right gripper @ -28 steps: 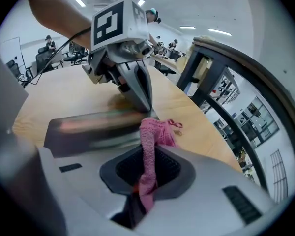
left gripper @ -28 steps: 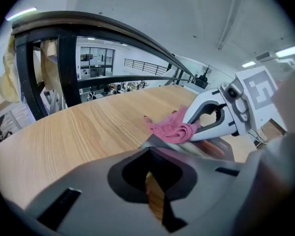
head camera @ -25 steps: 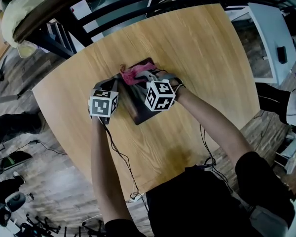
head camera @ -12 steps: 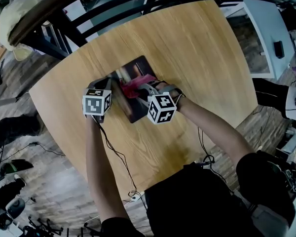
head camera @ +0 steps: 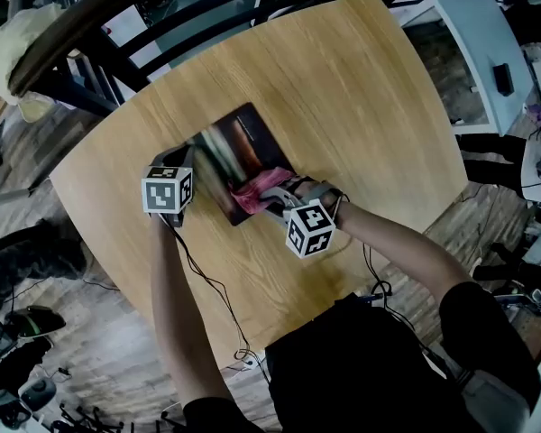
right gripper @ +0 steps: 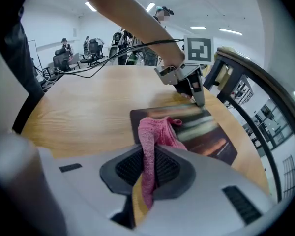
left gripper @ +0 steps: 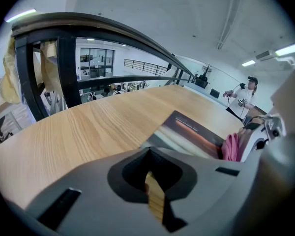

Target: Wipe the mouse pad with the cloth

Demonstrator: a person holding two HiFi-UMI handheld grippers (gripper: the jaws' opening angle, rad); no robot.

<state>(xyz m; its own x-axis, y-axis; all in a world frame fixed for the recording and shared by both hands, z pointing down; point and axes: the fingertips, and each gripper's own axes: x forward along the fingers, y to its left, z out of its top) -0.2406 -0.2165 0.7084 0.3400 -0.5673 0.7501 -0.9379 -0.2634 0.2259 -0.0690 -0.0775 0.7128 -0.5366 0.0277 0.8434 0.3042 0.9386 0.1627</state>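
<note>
Table [head camera: 361, 106]: pale wood; carries everything here.
Dark curved frame [head camera: 90, 25]: far left, well clear of the work.
Mouse pad [head camera: 248, 138]: mid-table, its long axis seemingly running near-right to far-left; most of it lies beyond the cloth.
Right gripper [head camera: 272, 197]: clenched on the cloth at the pad's near-right end; the wiping hand.
Left gripper [head camera: 195, 164]: jaws together, empty, tips on the pad's left edge, probably pinning it; it bounds any leftward sweep.
Cloth [head camera: 251, 195]: pink, bunched, touching the pad.

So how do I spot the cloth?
Find the wooden table, then the dark mouse pad on it. The cloth lies at the pad's near end, pinched by the right gripper. It's the only pink, crumpled thing there.
</note>
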